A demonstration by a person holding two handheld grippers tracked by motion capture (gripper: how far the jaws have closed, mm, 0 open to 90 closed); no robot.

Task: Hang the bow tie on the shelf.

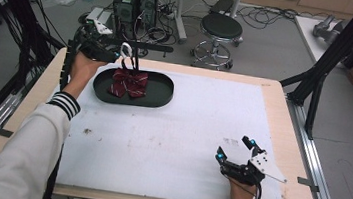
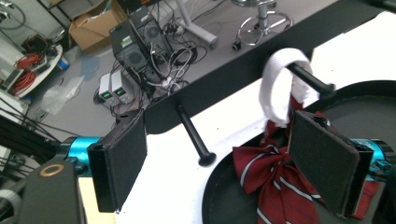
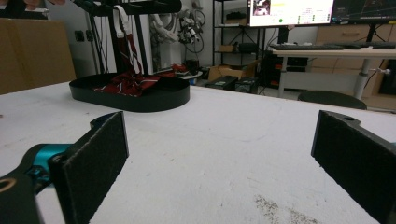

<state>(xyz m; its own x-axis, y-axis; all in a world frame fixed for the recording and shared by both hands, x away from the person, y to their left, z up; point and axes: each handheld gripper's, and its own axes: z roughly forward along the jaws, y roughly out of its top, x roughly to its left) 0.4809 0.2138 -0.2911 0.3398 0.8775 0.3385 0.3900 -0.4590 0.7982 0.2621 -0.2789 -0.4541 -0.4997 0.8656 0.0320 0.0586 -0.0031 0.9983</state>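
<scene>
Left gripper (image 1: 119,55), fingers released, hangs at the black tray's (image 1: 156,101) far-left rim beside the bow tie (image 1: 129,83); right gripper (image 1: 233,149), fingers released, rests near the counter's (image 1: 170,139) front edge.

A wooden table (image 1: 283,116) carries a white foam sheet (image 1: 184,145). On the sheet rests a black oval tray (image 1: 162,95), just beyond the left gripper's fingers (image 2: 322,158).
</scene>
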